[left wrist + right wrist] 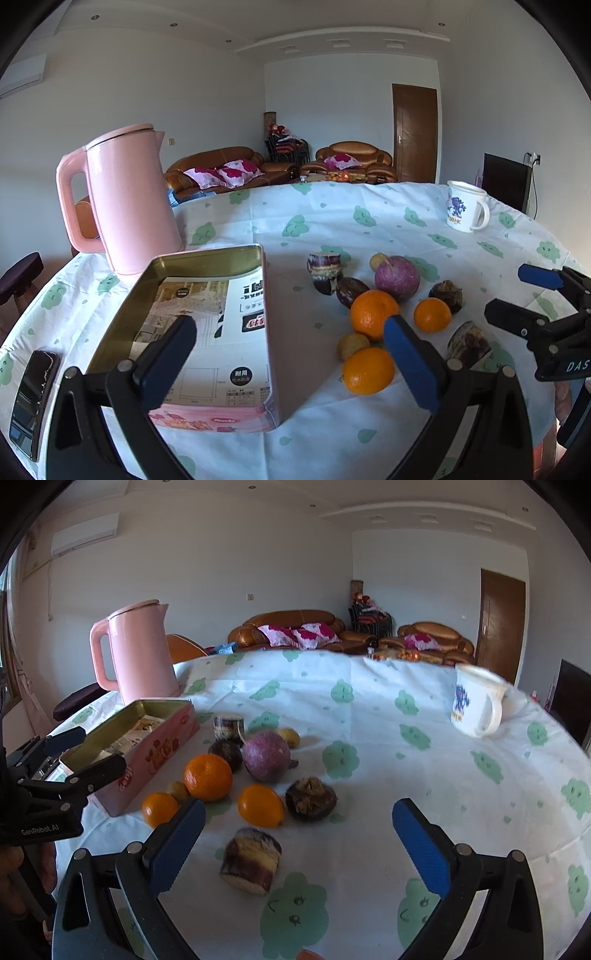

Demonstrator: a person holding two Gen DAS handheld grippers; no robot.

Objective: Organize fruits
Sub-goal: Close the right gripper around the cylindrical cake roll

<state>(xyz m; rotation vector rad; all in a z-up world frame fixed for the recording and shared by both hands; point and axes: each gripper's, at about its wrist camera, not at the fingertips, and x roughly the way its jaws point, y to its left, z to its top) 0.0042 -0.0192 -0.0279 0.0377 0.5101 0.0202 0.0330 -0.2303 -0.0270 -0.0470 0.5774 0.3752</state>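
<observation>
Both grippers hover over the table [461, 775] with jaws spread wide, holding nothing. The left gripper [291, 354] hangs over the near end of the open pink tin [218, 419], which has printed paper in it. The right gripper [295, 834] is above a cut cane piece [251, 860]. The fruits lie loose on the cloth beside the tin: three oranges [208, 777], a purple round fruit [266, 756], dark ones and small yellow ones. A pink kettle [129, 199] stands behind the tin; a mug [476, 705] stands well apart.
</observation>
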